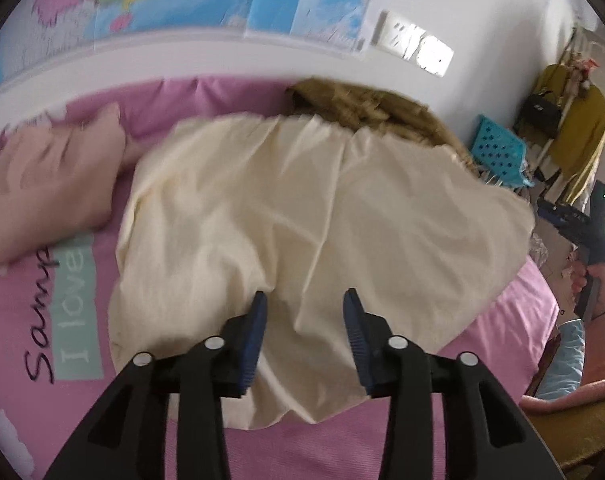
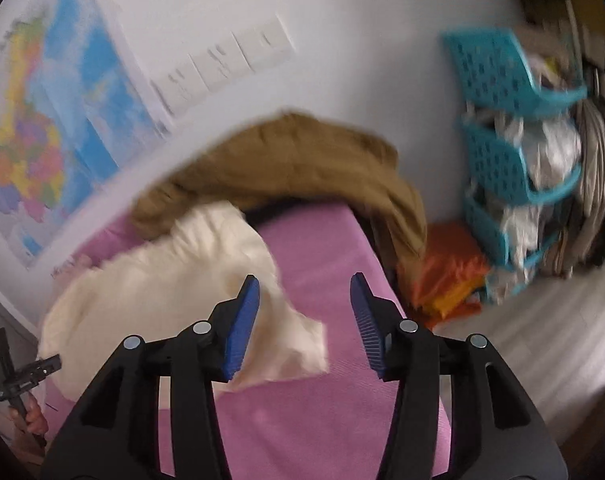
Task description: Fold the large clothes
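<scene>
A large cream garment (image 1: pixel 302 216) lies spread and wrinkled on a pink bed sheet (image 1: pixel 342 448). My left gripper (image 1: pixel 305 300) is open and empty, its blue pads hovering over the garment's near edge. In the right wrist view the same cream garment (image 2: pixel 174 292) lies left of centre, one corner pointing right. My right gripper (image 2: pixel 305 286) is open and empty above that corner and the bare pink sheet (image 2: pixel 322 420). The right gripper (image 1: pixel 582 232), held in a hand, also shows at the right edge of the left wrist view.
A brown garment (image 1: pixel 366 108) is heaped at the head of the bed by the white wall; it shows too in the right wrist view (image 2: pixel 302 168). A pink pillow (image 1: pixel 50 184) lies left. Turquoise stacked baskets (image 2: pixel 510 152) and orange cloth (image 2: pixel 450 280) stand beside the bed. A map (image 2: pixel 62 128) hangs on the wall.
</scene>
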Demonstrator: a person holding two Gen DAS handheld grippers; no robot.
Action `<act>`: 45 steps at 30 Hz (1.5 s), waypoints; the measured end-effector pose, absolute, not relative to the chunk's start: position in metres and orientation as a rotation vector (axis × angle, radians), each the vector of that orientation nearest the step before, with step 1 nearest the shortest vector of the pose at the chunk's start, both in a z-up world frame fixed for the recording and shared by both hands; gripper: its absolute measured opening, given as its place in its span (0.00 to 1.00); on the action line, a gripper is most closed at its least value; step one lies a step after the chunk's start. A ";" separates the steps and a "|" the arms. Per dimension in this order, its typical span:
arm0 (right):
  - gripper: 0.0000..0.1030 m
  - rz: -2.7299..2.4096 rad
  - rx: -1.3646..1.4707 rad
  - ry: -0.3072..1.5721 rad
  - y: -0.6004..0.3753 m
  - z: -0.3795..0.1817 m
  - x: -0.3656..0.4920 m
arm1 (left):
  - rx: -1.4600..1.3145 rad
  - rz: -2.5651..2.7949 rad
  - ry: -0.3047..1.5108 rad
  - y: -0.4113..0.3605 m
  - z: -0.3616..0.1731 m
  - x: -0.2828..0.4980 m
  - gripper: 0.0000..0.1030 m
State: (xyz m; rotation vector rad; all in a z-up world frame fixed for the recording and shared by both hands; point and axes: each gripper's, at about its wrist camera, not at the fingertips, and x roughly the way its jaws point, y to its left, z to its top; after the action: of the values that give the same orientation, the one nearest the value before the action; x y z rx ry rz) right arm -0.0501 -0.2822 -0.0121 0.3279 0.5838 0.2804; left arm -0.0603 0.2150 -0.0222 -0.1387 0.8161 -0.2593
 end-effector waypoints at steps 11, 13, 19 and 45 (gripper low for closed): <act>0.48 0.431 0.138 0.748 -0.174 -0.064 0.022 | -0.140 -0.195 0.848 0.226 -0.027 -0.032 0.49; 0.47 0.434 0.164 0.777 -0.172 -0.075 0.038 | -0.145 -0.194 0.856 0.228 -0.032 -0.029 0.49; 0.38 0.386 0.084 0.798 -0.149 -0.072 0.065 | -0.119 -0.172 0.868 0.223 -0.037 -0.027 0.51; 0.04 0.467 -0.047 0.813 -0.093 -0.038 0.097 | -0.155 -0.128 0.815 0.234 -0.037 -0.030 0.49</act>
State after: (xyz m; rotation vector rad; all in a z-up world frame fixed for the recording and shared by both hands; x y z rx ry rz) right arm 0.0968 -0.0926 -0.0381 -0.0471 0.8129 0.4671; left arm -0.0304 0.2340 -0.0369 -0.1550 0.8155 -0.1285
